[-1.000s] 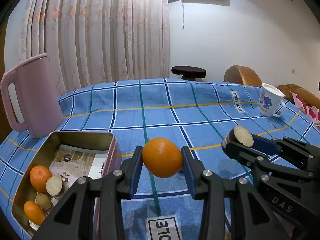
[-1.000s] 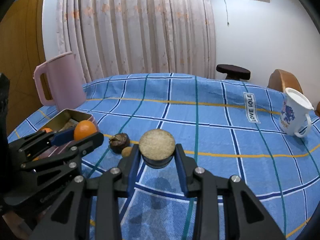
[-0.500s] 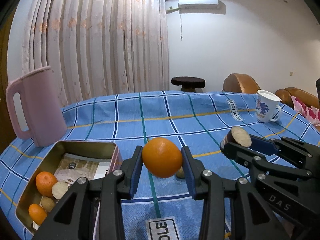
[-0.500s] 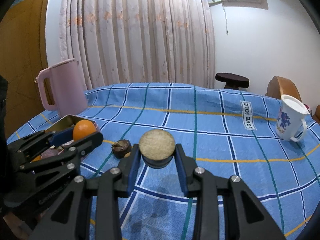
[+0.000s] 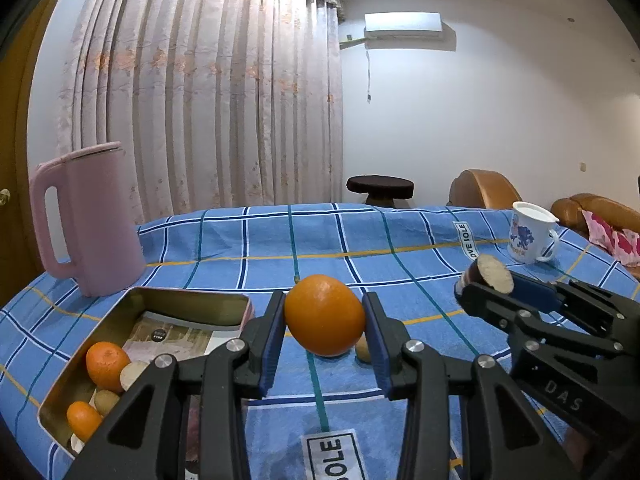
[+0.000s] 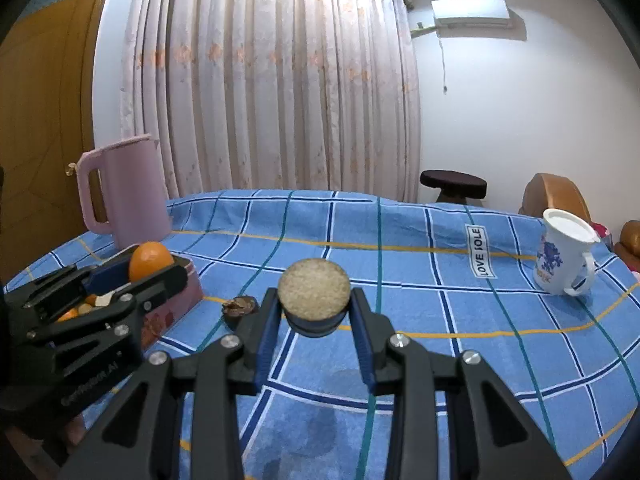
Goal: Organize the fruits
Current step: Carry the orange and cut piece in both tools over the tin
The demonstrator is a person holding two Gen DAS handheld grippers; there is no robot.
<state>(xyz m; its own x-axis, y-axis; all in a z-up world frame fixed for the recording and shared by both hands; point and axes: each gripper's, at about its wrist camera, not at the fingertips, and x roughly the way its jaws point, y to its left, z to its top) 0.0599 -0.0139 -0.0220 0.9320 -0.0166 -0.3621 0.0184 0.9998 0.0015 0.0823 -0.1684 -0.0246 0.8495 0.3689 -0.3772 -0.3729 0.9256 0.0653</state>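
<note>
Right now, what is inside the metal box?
In the metal box lie two oranges, some pale cut pieces and a printed paper. The left gripper hides its near corner.

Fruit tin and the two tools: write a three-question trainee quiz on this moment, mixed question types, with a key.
1. True or false: the left tool holds the orange over the open tin, already inside its rim.
2. Multiple choice: what does the right tool grip? A) a white mug B) a dark-skinned piece with a pale cut face C) a small orange
3. Fill in: the pink jug stands ____ the tin, toward the curtain.

Key:
1. False; the orange is clamped in the air beside the tin, above the blue checked cloth.
2. B, the cut piece.
3. behind
</note>
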